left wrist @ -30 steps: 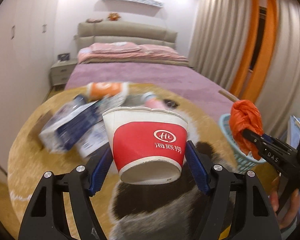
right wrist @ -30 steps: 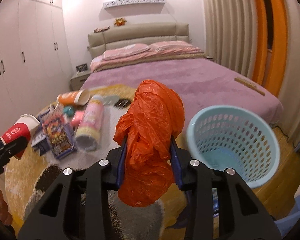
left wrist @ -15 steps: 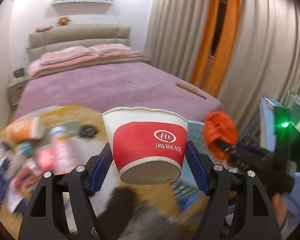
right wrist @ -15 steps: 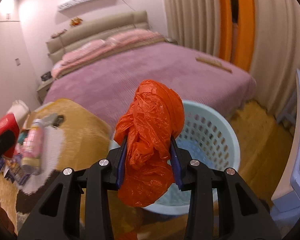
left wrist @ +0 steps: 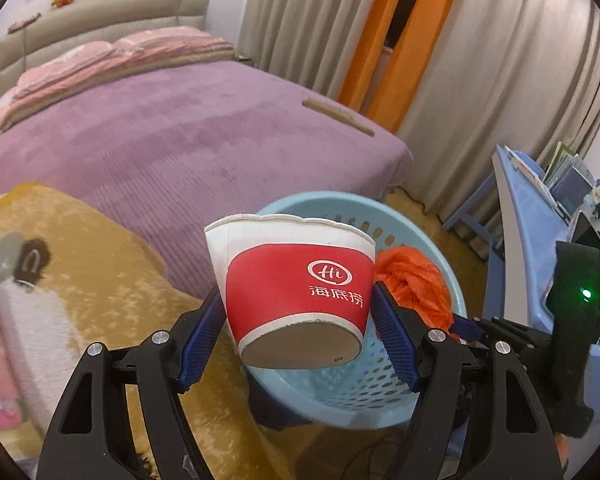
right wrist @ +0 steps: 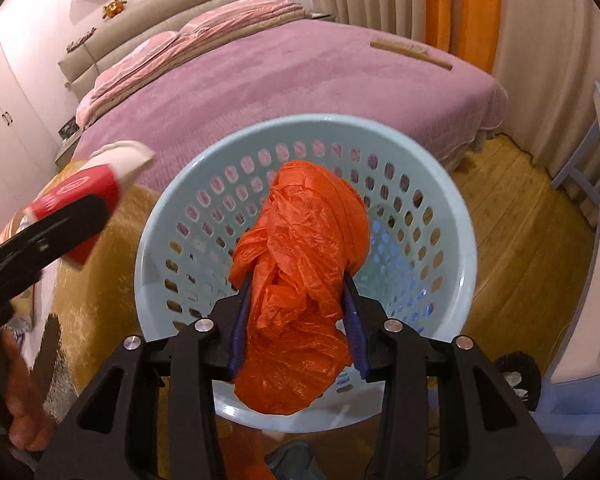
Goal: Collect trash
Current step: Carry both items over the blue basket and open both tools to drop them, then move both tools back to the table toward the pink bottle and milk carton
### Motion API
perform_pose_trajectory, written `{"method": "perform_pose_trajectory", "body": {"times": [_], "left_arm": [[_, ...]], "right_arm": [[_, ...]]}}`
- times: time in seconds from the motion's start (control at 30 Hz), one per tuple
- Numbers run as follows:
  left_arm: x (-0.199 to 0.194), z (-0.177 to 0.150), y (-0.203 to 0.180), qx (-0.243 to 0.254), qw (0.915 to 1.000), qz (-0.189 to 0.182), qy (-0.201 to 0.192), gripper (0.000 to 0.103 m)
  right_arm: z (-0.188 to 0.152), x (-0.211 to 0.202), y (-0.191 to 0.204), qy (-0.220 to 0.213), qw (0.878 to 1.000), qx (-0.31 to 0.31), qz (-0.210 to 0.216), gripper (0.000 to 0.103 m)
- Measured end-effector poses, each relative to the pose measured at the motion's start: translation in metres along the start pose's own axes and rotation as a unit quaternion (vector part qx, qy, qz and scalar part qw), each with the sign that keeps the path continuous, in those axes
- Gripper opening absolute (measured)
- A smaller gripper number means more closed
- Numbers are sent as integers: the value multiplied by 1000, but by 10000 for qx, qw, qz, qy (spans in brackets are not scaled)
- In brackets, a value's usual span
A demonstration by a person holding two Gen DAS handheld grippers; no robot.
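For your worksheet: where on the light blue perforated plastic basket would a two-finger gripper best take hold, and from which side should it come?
Grip the light blue perforated plastic basket at its smooth rolled rim, coming from above with one finger inside and one outside. The wall is too wide to span, and the rim looks thin and firm. The far side is probably best, since both grippers crowd the near edge.

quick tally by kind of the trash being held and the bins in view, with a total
paper cup: 1, red and white, between the fingers of the left gripper
plastic bag: 1, orange and crumpled, between the fingers of the right gripper, whose jaws have just been opening
basket: 1, pale blue with holes
total: 3
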State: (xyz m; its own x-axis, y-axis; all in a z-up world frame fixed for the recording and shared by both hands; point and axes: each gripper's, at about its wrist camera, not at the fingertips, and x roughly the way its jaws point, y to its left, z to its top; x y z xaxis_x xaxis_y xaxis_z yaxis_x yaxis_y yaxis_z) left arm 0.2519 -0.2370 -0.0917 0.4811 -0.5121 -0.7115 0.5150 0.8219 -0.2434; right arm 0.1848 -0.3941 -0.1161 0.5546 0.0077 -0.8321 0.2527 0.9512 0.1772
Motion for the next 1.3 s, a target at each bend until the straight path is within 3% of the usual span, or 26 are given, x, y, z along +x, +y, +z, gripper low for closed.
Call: {"method": "perform_pose_trajectory", "body": {"times": [0.13, 0.2, 0.27, 0.4, 0.63, 0.9, 1.1, 1.3], "left_arm": [[8, -2, -1, -35, 9999, -48, 100, 71], [7, -4, -1, -51, 9999, -72, 119, 73], [3, -6, -1, -87, 9999, -109, 102, 83], [-10, -8, 3, -136, 9998, -153, 12, 84], [-51, -13, 7, -179, 9990, -170, -362, 85], [-110, -23, 13, -211, 9959, -1, -885, 85], [-157, -37, 37, -486, 9906, 242, -1254, 85], [-205, -59, 75, -777, 9818, 755, -1558, 85]], "right_arm": [[-5, 6, -2, 113, 9999, 20, 115, 46], [-6, 8, -3, 140, 9998, 30, 160, 58], [-6, 6, -2, 112, 9998, 29, 149, 63], [-8, -6, -3, -64, 9998, 78, 172, 69], [-9, -31, 4, -346, 9989, 112, 295, 69], [-14, -64, 43, -707, 9957, -237, 549, 69], [-15, -80, 82, -891, 9913, -557, 799, 72], [-20, -85, 131, -973, 9848, -948, 1079, 74]]}}
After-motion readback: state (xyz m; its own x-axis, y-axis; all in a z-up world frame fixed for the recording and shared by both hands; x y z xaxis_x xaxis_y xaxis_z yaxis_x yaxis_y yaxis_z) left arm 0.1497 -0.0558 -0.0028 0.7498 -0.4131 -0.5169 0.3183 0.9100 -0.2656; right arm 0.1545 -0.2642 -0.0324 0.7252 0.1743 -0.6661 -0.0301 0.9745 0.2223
